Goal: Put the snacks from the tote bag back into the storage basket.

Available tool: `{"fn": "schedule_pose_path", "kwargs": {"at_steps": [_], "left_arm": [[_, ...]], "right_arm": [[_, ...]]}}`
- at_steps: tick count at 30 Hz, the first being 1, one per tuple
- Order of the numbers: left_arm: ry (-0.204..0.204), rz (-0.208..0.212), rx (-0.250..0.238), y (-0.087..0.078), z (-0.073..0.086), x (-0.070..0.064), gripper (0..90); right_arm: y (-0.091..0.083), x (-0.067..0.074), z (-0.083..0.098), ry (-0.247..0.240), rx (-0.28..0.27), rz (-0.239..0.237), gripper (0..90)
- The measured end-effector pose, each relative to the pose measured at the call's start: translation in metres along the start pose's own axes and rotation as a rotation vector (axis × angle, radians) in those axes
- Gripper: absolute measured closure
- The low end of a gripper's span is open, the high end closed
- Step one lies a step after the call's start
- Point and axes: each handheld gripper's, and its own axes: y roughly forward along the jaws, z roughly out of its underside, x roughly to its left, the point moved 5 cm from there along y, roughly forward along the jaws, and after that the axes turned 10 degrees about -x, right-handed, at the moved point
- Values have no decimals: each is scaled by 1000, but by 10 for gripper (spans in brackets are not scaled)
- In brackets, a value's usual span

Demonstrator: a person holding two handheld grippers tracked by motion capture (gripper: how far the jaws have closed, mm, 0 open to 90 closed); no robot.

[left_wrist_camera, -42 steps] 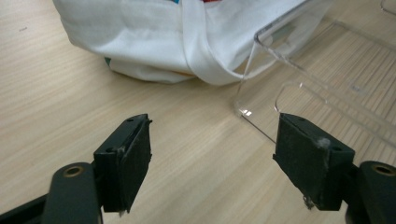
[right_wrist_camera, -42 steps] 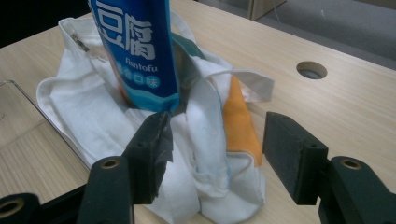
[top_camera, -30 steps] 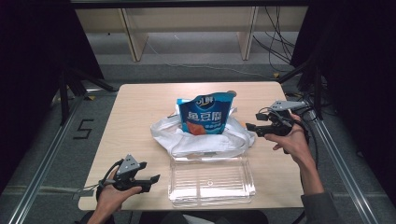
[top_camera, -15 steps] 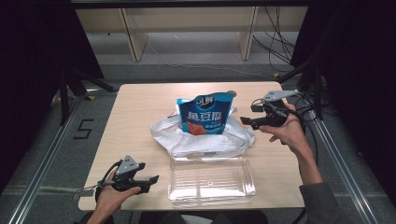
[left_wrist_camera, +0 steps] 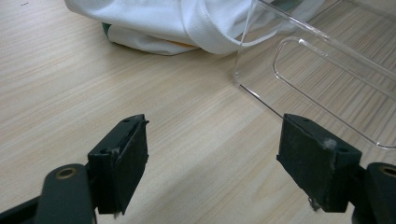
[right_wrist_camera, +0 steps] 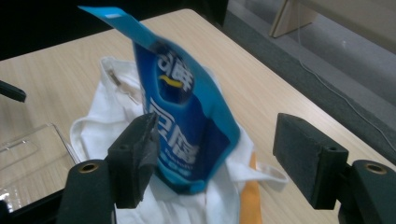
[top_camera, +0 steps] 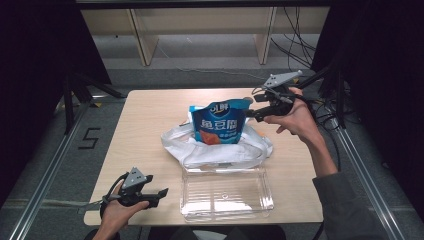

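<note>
The right gripper point(top_camera: 252, 107) hangs just off the upper corner of the blue snack pouch point(top_camera: 220, 122), its jaws spread wide with nothing between the pads. They have just been opening. In the right gripper view the blue snack pouch point(right_wrist_camera: 184, 116) stands upright ahead of the jaws, close against the left-hand pad and partly behind it; whether that pad touches it I cannot tell. The pouch's base is nested in the white cloth bag point(top_camera: 215, 147), which lies crumpled beneath it.

The step in hand looks like a grasp on the pouch, whether to lift it out of the bag or to settle it deeper. To do it well, centre the pouch's flat top seam between the pads before closing, since it sits off to one side now. Grip the sealed upper edge, not the puffed belly, which would likely slip or crush. Move straight along the pouch's length so the cloth does not drag with it.

The left gripper point(top_camera: 152, 195) rests low over the table point(top_camera: 145, 120), jaws wide apart and empty, with the corner of the clear plastic tray point(left_wrist_camera: 322, 56) ahead and to the right of its jaws and a fold of the white cloth bag point(left_wrist_camera: 187, 23) farther ahead. It could pin the cloth if the bag starts to ride up.
</note>
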Motion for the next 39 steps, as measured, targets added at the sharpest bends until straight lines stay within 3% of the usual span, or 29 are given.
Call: {"fn": "schedule_pose_path", "kwargs": {"at_steps": [1,4,7,18,19,24,27,29,32,35,39], "left_arm": [[-11,0,-18,1,0,-1,233],[-11,-2,-10,0,0,0,233],[-13,-2,-12,0,0,0,234],[-11,2,-13,0,0,0,230],[-11,3,-10,0,0,0,229],[-2,6,-6,-1,0,0,229],[-12,2,-10,-1,0,0,218],[-13,2,-16,0,-1,-1,219],[6,5,1,-1,0,1,218],[4,4,1,-1,0,1,218],[6,2,0,-1,0,0,219]], "right_arm": [[2,1,-4,-6,12,-17,328],[10,4,-14,-30,13,-21,344],[18,8,-21,-46,21,-58,374],[50,18,-34,-75,71,-89,482],[51,19,-34,-60,77,-87,496],[59,19,-37,-73,96,-98,535],[61,18,-36,-73,128,-76,567],[63,18,-37,-100,123,-86,584],[62,17,-37,-82,138,-88,606],[62,18,-38,-100,115,-93,606],[61,22,-41,-107,129,-104,617]]}}
